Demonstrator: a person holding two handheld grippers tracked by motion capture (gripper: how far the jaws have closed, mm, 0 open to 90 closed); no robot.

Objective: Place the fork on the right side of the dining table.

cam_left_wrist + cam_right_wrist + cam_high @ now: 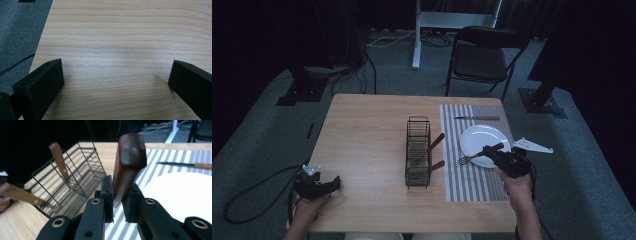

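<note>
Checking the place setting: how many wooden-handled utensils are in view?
4. Two wooden-handled utensils lean out of the black wire basket, a fork is gripped by the right gripper, and a knife lies on the striped placemat. More may hide in the basket.

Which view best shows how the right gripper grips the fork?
The right gripper view: the fork has its wooden handle clamped between the jaws. In the high view the right gripper is small, the fork's tines over the plate edge.
</note>
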